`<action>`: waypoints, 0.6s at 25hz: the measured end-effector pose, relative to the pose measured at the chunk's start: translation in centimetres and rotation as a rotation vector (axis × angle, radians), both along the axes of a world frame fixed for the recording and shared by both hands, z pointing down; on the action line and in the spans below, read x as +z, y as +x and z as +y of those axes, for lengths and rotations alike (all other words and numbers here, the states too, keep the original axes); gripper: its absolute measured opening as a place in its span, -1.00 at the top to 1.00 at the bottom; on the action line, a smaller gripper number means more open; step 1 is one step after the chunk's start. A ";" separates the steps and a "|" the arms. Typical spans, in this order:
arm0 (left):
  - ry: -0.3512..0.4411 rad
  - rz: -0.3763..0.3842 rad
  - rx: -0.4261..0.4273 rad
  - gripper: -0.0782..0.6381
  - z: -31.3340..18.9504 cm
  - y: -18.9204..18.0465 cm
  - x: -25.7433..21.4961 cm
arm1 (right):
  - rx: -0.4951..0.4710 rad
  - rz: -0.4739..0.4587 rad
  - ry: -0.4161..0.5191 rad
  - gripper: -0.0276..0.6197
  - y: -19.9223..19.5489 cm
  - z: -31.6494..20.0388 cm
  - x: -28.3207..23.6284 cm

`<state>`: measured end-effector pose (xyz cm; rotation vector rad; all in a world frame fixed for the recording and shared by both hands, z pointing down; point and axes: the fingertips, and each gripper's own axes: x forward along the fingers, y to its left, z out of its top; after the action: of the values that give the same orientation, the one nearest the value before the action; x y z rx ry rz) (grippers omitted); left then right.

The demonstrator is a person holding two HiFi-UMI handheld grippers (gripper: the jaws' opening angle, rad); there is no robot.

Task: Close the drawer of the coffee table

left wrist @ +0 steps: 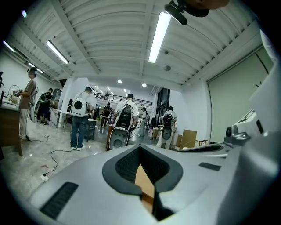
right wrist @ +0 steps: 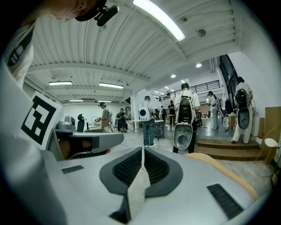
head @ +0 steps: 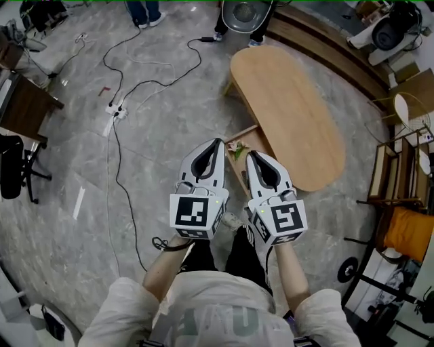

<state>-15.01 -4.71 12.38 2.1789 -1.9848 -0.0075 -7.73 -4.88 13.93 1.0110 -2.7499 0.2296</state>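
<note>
Claw on left (head: 218, 142) closed, empty; claw on right (head: 249, 155) closed, empty.

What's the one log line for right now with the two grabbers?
left gripper: shut, empty | right gripper: shut, empty | drawer: open, below both grippers | coffee table: beyond grippers

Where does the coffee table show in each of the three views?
Head view: coffee table, upper right of centre.
Left gripper view: only a tan wood sliver, low centre, probably it.
Right gripper view: curved edge, lower right.
Shared landmark: white round-holed shell beyond it.
</note>
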 end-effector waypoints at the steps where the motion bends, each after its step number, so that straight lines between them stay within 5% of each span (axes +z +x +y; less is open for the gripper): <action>1: -0.001 0.001 -0.009 0.76 -0.7 -0.2 1.1 | 0.000 0.010 0.000 0.90 0.1 -1.2 1.0; 6: -0.010 0.013 -0.071 0.76 -3.1 -1.2 8.3 | -0.005 0.064 -0.012 0.90 0.6 -6.0 8.3; 11: -0.070 0.019 -0.167 0.76 -3.9 -2.6 18.9 | -0.046 0.205 -0.118 0.87 0.7 -7.3 22.1; 15: -0.135 0.027 -0.201 0.76 -3.0 -2.2 26.7 | -0.090 0.332 -0.265 0.52 1.6 -6.2 33.5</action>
<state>-17.21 -7.75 39.12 1.8809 -2.1143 0.0658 -6.15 -11.08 47.46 0.7753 -2.3816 0.3640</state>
